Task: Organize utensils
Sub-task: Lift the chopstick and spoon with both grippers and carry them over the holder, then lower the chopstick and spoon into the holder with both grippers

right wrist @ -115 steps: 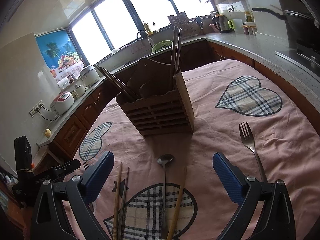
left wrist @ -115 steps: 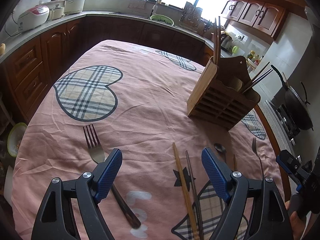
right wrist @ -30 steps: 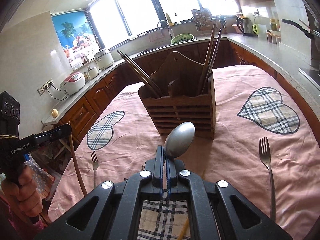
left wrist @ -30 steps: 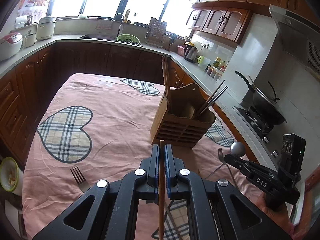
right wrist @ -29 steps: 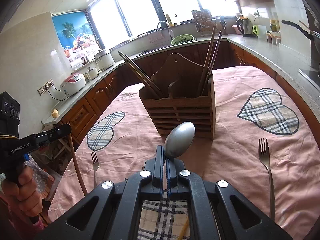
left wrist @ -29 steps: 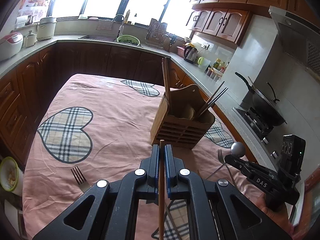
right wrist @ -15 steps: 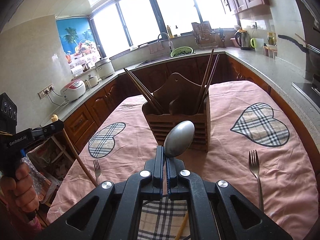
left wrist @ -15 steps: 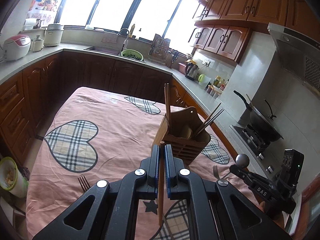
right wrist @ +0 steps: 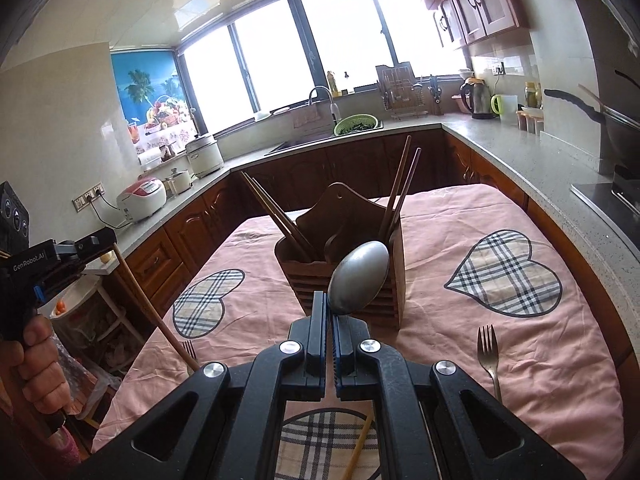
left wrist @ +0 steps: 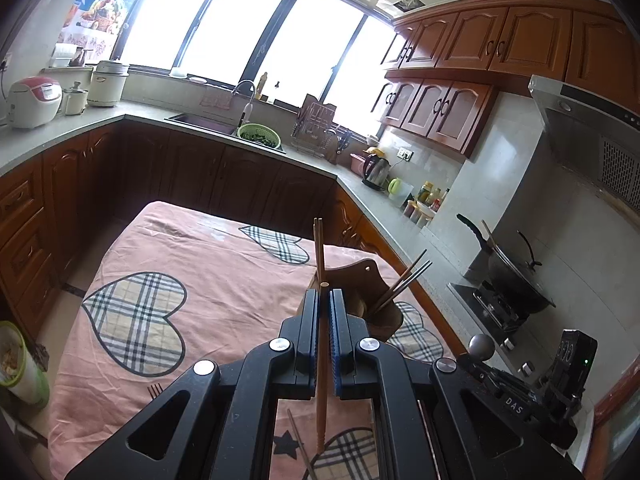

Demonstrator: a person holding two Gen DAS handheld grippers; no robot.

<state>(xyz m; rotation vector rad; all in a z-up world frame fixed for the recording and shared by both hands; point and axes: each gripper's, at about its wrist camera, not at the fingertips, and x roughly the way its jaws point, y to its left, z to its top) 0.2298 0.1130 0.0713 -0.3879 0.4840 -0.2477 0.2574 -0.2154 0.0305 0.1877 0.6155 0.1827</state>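
Note:
My left gripper (left wrist: 324,300) is shut on a light wooden chopstick (left wrist: 321,400) and holds it upright, high above the table. It also shows at the left of the right wrist view (right wrist: 96,242), with the chopstick (right wrist: 156,312) slanting down. My right gripper (right wrist: 330,312) is shut on a metal spoon (right wrist: 359,276), bowl up, in front of the wooden utensil holder (right wrist: 348,280). The holder (left wrist: 374,296) stands on the pink tablecloth (left wrist: 208,280) with chopsticks in it. The spoon's bowl (left wrist: 481,346) shows at the right of the left wrist view.
A fork (right wrist: 489,354) lies right of the holder and another fork (right wrist: 189,350) at the left. More chopsticks (left wrist: 300,444) lie on the cloth below my left gripper. Kitchen counters, a sink and a wok (left wrist: 516,276) surround the table.
Both grippers have risen higher above the table with the chopstick and the spoon held shut. The holder now sits lower and smaller in the left wrist view.

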